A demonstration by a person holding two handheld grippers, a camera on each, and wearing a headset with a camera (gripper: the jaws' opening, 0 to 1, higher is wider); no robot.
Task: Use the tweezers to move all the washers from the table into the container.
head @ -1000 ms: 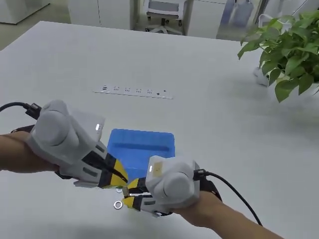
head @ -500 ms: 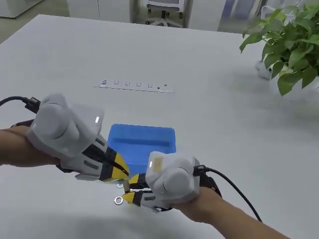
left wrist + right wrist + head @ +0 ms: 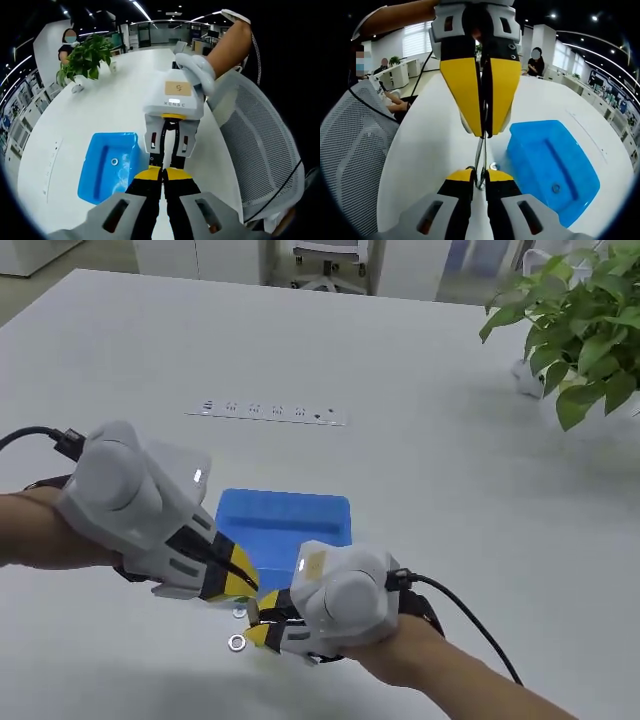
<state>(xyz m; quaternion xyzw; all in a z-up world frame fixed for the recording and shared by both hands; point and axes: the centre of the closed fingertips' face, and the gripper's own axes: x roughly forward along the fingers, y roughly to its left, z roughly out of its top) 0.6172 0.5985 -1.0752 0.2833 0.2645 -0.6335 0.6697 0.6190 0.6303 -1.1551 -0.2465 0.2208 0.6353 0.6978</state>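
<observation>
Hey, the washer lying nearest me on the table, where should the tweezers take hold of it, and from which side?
Probably by its rim. The washer lies flat on the table, so there is no edge to pinch from the side. Bring the tweezers down from above, with one tip through the hole and one outside the ring.

Brand name: "XENSE" in small grey capitals, on the white housing of the right gripper (image 3: 169, 159), centre of the left gripper view.
Handwriting: one pen mark on the tan sticker (image 3: 178, 88) just above the brand name, perhaps a "4"; not sure.
Head view, lower centre: tan sticker (image 3: 313, 565) again, too small to read.
Head view, upper left: socket strip (image 3: 266, 412) set in the table has a row of dark marks, not legible.
</observation>
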